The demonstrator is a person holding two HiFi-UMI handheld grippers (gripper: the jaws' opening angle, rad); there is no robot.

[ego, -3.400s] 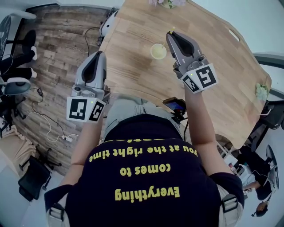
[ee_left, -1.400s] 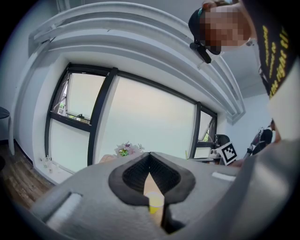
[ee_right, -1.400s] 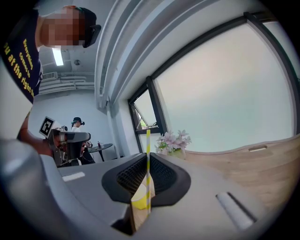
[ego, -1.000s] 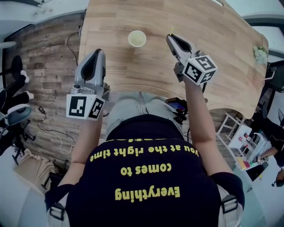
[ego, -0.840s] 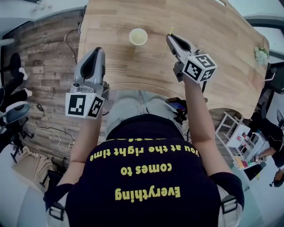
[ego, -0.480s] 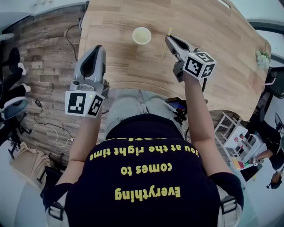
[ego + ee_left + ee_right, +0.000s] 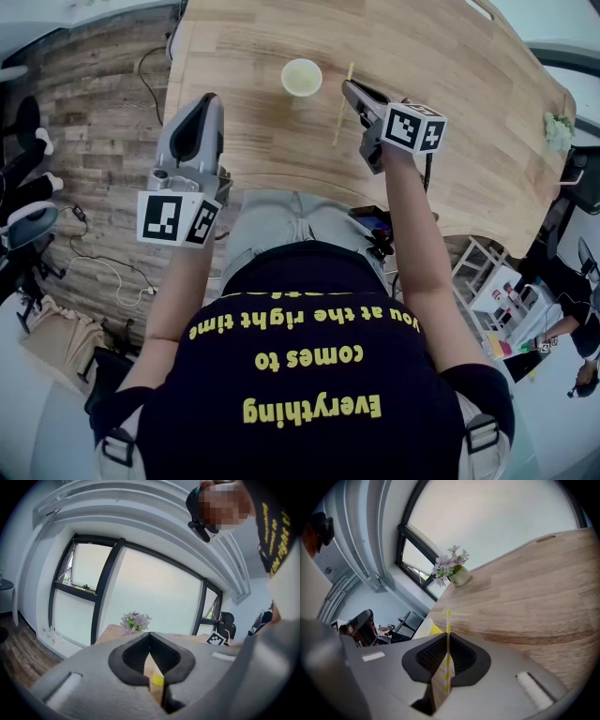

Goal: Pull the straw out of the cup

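Note:
A pale yellow cup (image 7: pixel 301 77) stands upright on the wooden table (image 7: pixel 469 103), with no straw in it. My right gripper (image 7: pixel 348 86) is just right of the cup and shut on a yellow-and-white striped straw (image 7: pixel 341 105). The straw slants low over the table, apart from the cup. In the right gripper view the straw (image 7: pixel 447 623) pokes out past the closed tips of my right gripper (image 7: pixel 447 638), and the cup (image 7: pixel 424 629) shows behind its left jaw. My left gripper (image 7: pixel 207 99) hovers at the table's near-left edge, jaws together and empty. Only a sliver of the cup (image 7: pixel 157 680) shows below my left gripper's tips (image 7: pixel 150 635).
A small vase of flowers (image 7: pixel 453 572) stands near the table's far end, also seen as flowers (image 7: pixel 135 620) in the left gripper view. Plank floor (image 7: pixel 103 112) with cables and chairs lies left of the table. The person's torso fills the lower head view.
My right gripper has sunk toward the table and rolled, taking the straw from nearly end-on to a long slant beside the cup. The left gripper has stayed put.

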